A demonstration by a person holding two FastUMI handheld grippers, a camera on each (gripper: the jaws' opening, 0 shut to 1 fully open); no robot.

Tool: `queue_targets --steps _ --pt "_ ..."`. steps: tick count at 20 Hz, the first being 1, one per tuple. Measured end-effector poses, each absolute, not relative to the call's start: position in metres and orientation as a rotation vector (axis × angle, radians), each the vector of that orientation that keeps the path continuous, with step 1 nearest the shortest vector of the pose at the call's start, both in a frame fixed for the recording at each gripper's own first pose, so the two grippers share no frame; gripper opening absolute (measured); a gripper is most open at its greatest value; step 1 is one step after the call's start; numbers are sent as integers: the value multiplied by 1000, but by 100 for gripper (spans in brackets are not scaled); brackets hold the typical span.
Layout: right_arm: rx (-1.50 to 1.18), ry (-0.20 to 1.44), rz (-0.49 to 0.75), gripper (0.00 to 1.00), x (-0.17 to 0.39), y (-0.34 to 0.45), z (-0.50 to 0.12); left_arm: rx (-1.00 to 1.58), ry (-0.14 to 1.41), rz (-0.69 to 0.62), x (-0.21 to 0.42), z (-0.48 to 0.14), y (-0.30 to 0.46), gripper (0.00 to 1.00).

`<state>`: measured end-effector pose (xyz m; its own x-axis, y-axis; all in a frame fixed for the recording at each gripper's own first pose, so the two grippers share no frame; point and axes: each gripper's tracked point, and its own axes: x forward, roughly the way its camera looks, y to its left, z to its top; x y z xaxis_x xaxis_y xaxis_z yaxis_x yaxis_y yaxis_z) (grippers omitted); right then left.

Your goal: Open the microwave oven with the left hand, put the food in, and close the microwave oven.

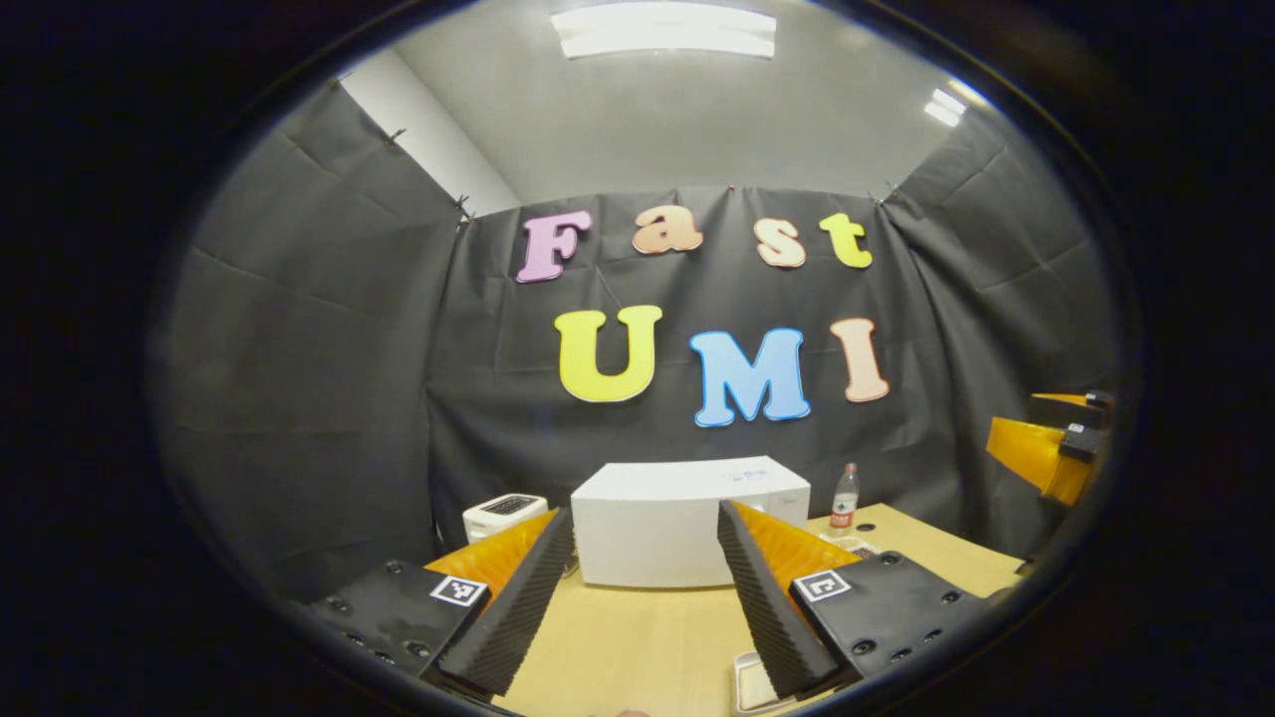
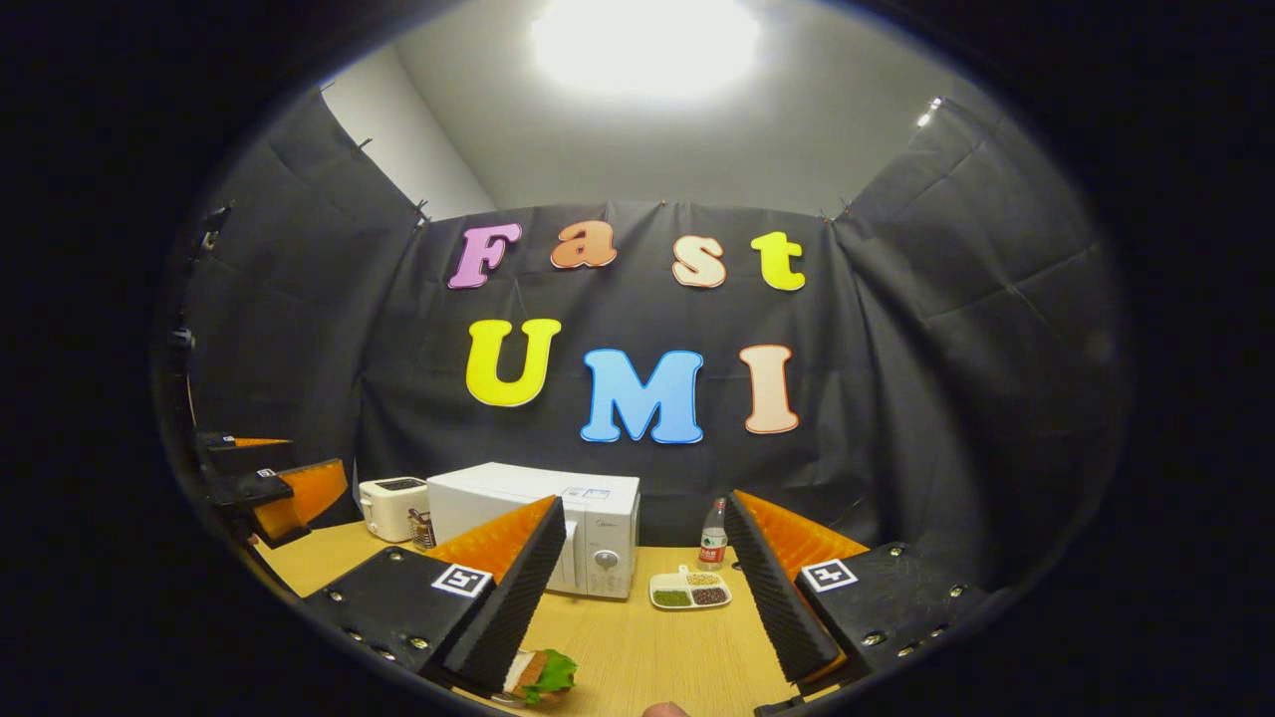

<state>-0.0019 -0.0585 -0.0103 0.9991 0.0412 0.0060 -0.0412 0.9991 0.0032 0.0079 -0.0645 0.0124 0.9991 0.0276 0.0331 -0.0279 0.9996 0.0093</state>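
Both grippers are spread wide with nothing between the fingers. The white microwave (image 1: 687, 523) sits shut at the back of the tabletop (image 1: 637, 637), straight ahead of the left gripper (image 1: 645, 597). The sandwich (image 2: 543, 675) lies right under the right gripper (image 2: 637, 597), by its left finger

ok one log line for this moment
phase: start | microwave: shut | left gripper: open, empty | right gripper: open, empty | sandwich: on table

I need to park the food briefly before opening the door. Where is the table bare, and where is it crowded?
Bare wood lies in front of the microwave oven, between it and the sandwich. Crowded: the toaster sits close by the oven's left side, and the divided snack dish and water bottle sit to its right.
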Motion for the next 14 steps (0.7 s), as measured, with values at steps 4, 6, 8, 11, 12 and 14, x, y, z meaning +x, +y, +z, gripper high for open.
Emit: queue_targets --steps 4,6,8,11,12,14 --pt "16 7 27 97 2 -64 -12 14 -46 4 39 13 -81 96" --pt "16 -6 4 97 9 -68 -9 20 -62 -22 60 13 -89 96" --pt "14 -9 -41 97 20 -75 -10 16 -64 -61 86 9 -102 98" --pt "12 -8 -98 97 31 -81 -8 6 -59 -111 127 -4 -119 94" --pt "10 -6 -122 97 34 -84 -9 1 -49 -126 142 -10 -124 96" --pt "10 1 -164 97 41 -88 -12 -9 -36 -162 169 -22 -138 94"
